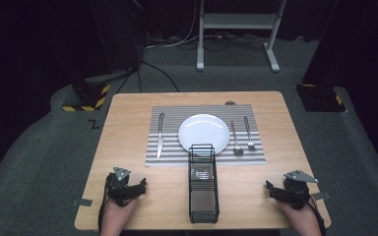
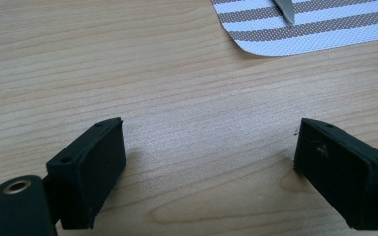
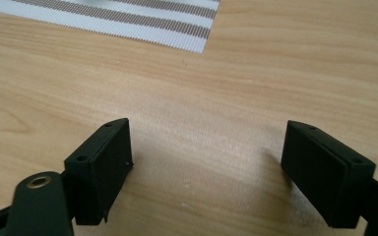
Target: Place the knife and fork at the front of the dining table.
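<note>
Both grippers rest wide open and empty on the table (image 1: 128, 110) — left gripper (image 1: 140, 187) at seven o'clock, right gripper (image 1: 270, 189) at five — flanking the wire basket (image 1: 203, 184) at six, a light, stiff, open-meshed thing best pinched by its top rim.

Left gripper (image 1: 140, 186): black body, grey three-cornered plate on top, black cable.
Right gripper (image 1: 270, 188): the same build.
Jaws: black flat blocks with small screw holes, brass rivet.
</note>
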Tool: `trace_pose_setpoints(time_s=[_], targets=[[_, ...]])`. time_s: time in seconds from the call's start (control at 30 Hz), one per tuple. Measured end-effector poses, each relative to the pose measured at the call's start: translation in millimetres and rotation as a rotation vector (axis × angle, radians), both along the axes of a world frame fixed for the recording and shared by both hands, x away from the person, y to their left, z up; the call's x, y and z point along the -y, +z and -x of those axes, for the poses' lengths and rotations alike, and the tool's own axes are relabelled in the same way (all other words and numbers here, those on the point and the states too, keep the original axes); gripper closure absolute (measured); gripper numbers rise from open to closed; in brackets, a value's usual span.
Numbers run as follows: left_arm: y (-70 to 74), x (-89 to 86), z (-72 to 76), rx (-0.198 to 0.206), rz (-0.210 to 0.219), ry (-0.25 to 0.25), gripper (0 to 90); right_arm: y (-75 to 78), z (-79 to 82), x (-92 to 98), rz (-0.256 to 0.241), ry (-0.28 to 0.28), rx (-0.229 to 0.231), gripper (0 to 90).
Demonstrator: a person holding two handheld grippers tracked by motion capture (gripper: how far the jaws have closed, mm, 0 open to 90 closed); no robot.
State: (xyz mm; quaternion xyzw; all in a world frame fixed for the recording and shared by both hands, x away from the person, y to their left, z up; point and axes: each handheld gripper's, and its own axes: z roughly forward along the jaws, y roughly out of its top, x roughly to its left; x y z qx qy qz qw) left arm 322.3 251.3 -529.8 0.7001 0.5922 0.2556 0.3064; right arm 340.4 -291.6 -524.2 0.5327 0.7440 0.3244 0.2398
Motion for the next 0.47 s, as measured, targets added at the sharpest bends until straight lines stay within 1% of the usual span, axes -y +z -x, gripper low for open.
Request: trace_pose_setpoints(time_s=[0.03,0.07,0.1,0.47], targets=[[0.0,0.0,0.0,0.000,0.000,0.000,12.1,-0.1,-0.1,0.3,-0.002,0.007,-0.006,14.1],[0.0,0.0,0.0,0.000,0.000,0.000,12.0,-0.2,0.0,-1.0,0.008,0.013,-0.007,13.9],[0.0,-0.1,0.0,0.000,0.001,0.000,12.0,-0.3,0.4,-1.7,0.006,0.006,-0.008,13.5],[0.0,-0.4,-0.2,-0.001,0.003,-0.006,11.7,-0.4,0.1,-1.8,0.007,0.005,-0.009,12.8]])
